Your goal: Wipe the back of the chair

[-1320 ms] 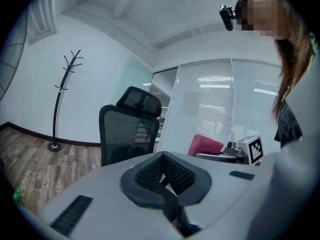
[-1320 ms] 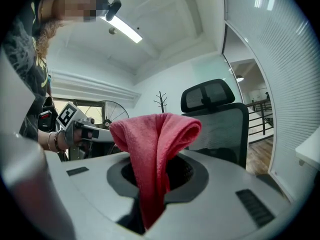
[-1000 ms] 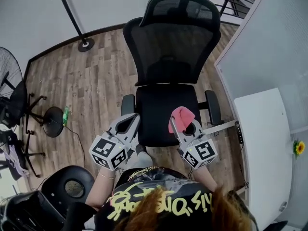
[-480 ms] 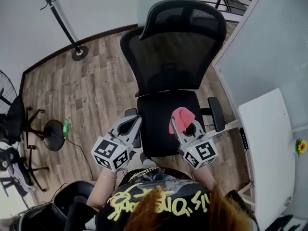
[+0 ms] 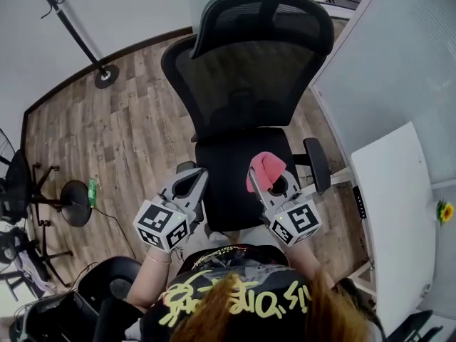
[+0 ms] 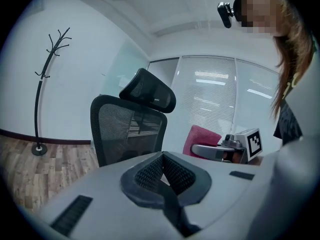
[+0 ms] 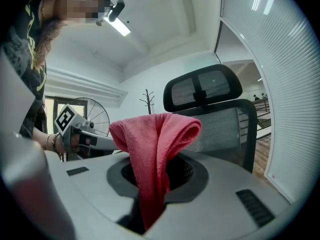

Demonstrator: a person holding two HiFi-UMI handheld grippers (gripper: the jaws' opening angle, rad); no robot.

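A black mesh office chair faces me, its backrest and headrest upright ahead of both grippers. My right gripper hovers over the seat's front right and is shut on a folded pink cloth, which sticks up between its jaws. My left gripper hangs over the seat's front left near the armrest; its jaws are closed together with nothing between them. Neither gripper touches the backrest.
A white desk stands to the right beside a frosted glass wall. A coat stand rises at the back left. A fan base and another black chair sit on the wooden floor to the left.
The view has shifted closer over the chair, so the chair sits larger and more to the left. Both grippers keep their places over the seat front, the cloth still held.
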